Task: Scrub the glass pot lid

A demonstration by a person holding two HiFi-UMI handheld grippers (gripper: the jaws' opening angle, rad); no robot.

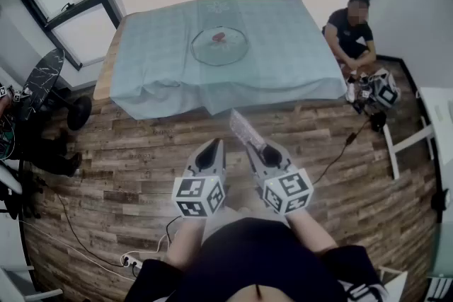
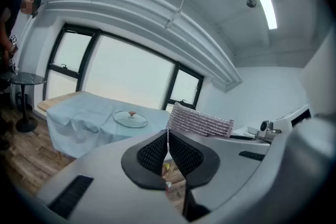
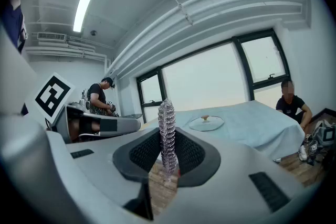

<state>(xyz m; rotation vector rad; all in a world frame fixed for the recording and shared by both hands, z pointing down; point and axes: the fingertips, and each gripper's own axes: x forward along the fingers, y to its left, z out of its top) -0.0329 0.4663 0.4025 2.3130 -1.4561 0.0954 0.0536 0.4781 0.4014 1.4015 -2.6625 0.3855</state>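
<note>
- Glass pot lid (image 1: 220,44) lies flat, red knob (image 1: 219,36) up, near the middle of the tabletop. It rests on a pale blue cloth (image 1: 283,60) that hangs over the near edge.
- Both grippers are held over the wooden floor (image 1: 120,173), short of the table's near edge and well apart from the lid.
- Left gripper (image 2: 167,135): jaws together, pads meeting, nothing between them.
- Right gripper (image 3: 168,136): jaws clamped on a silvery scrub pad (image 3: 167,128). The pad stands upright and edge-on in the right gripper view, and its top rises above the jaw tips.
- Head view: the pad sticks out ahead of the right gripper, angled towards the table.
- Left gripper view: the pad shows broadside, just beyond the closed left jaws.
- A seated person (image 1: 352,33) is on the floor off the table's far right corner.
- A round black side table (image 1: 44,74) stands off the table's left edge.
- A second person (image 3: 98,97) stands in the background of the right gripper view.
</note>
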